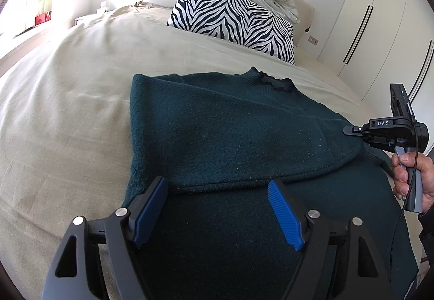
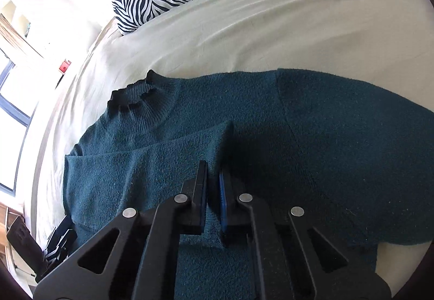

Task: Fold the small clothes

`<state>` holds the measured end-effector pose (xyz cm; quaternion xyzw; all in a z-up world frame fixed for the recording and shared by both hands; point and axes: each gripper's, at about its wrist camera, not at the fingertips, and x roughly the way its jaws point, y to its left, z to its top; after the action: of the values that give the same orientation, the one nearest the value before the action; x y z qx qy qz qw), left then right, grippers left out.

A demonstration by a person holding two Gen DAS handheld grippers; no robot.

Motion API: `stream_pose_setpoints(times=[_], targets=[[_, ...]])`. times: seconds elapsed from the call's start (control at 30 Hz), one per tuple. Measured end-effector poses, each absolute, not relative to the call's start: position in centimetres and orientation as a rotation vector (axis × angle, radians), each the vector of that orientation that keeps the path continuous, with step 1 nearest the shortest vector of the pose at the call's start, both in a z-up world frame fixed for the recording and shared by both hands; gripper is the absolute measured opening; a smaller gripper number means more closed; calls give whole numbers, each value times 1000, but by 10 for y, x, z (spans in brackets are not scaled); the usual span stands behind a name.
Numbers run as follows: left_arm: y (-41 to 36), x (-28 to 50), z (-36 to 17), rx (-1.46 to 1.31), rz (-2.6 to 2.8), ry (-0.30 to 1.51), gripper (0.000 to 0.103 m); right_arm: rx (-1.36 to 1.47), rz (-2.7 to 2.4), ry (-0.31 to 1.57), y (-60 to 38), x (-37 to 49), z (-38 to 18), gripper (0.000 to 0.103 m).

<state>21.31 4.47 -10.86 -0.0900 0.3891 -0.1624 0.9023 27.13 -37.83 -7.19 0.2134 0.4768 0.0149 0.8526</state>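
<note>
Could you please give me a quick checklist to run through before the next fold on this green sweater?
1. Right gripper pinching the folded-over sleeve: ok, jaws nearly closed with knit between them.
2. Left gripper free to take a hold: ok, open above the sweater, holding nothing.
3. Left sleeve laid across the body: ok.
4. Right sleeve folded in: not ok, it lies spread out to the side.
5. Collar flat: ok.
6. Zebra pillow apart from the sweater: ok.
</note>
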Motion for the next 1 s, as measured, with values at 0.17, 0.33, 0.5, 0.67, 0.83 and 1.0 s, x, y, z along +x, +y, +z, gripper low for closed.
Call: stream_pose_setpoints(times=[0.17, 0.33, 0.5, 0.67, 0.83, 1.0], targets=[[44, 212, -109, -182, -334, 806, 79, 455, 31, 1091, -379, 282, -91, 8], [43, 212, -109, -179, -334, 806, 80, 634, 40, 1037, -403, 266, -99, 11], [41, 212, -109, -174, -332, 809, 80, 707, -6, 931, -429, 225, -80, 16], [41, 213, -109, -178, -339, 812, 83, 882, -106, 745, -499, 133, -67, 54], [38, 214, -108, -165, -331, 818, 83, 1159, -334, 583, -598, 20, -89, 58], [33, 216, -108, -136, -320, 828, 85, 1310, -444, 439, -659, -43, -100, 55]])
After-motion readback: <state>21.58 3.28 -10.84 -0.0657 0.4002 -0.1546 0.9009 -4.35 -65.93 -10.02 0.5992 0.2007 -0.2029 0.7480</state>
